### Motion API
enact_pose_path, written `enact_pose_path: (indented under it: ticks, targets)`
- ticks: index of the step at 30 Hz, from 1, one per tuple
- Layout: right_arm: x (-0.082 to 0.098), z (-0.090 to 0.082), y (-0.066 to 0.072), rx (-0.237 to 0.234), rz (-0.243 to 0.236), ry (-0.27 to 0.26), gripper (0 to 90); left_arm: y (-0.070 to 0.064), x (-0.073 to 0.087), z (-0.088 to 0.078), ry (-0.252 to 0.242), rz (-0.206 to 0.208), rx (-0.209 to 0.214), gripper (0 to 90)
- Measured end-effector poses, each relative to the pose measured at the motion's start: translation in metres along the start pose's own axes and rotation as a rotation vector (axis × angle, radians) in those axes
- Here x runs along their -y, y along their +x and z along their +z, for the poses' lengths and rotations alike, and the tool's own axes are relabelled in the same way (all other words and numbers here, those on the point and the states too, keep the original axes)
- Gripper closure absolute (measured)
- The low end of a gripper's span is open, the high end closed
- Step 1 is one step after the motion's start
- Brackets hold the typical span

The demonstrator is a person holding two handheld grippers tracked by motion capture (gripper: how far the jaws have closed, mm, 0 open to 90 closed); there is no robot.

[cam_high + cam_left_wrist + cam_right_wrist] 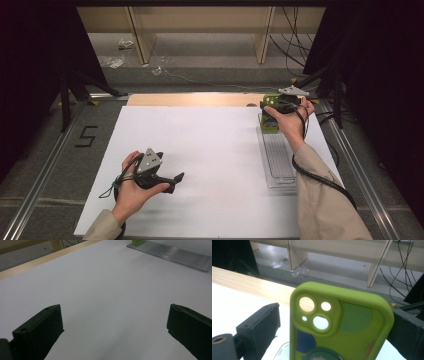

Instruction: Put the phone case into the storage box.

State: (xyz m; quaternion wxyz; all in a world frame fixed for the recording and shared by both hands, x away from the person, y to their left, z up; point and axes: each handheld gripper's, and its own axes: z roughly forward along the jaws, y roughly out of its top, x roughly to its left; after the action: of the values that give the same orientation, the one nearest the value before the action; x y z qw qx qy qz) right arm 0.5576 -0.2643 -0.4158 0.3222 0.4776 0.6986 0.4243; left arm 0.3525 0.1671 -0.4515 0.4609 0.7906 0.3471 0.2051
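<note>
One green phone case stands upright between the right claw's released, parted jaws.

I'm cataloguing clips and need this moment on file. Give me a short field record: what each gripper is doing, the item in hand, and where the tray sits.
item: green phone case, camera cutouts see-through, standing upright
right gripper: at the tray's far end, the case between its jaws; left jaw clear of the case, so not clamped
left gripper: jaws wide apart with nothing between them, held over the white sheet
tray: clear, ribbed, long, on the sheet's right side
</note>
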Motion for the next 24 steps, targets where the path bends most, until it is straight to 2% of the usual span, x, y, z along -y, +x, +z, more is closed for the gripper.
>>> enact_pose_path:
  ticks: [24]
  targets:
    - [0.001,-0.011,0.004,-0.024,0.012,-0.012,4.3,0.000,0.000,0.000,0.001,0.000,0.000,0.0]
